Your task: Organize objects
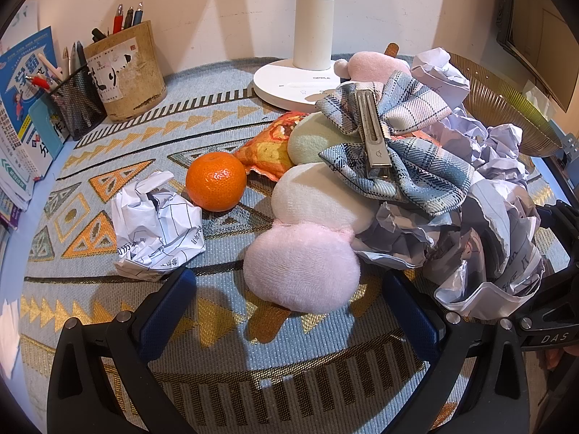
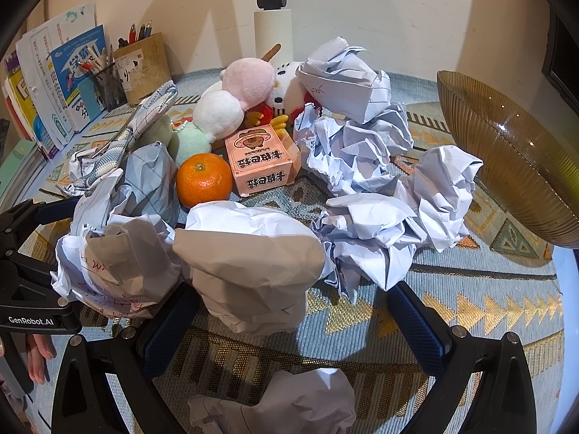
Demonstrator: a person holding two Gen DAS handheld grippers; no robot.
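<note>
Left wrist view: the left claw (image 1: 289,300) stands spread wide and empty, its fingers flanking the pink end of a plush dumpling skewer (image 1: 307,238) mid-tabletop. A mandarin (image 1: 216,181), a plaid hair bow (image 1: 391,141) and crumpled paper (image 1: 157,224) all lie loose.

Right wrist view: the right claw (image 2: 293,322) gapes empty around a grey paper wad (image 2: 253,271). The amber bowl (image 2: 506,155) at the right edge looks empty, so sorting has barely begun.
</note>
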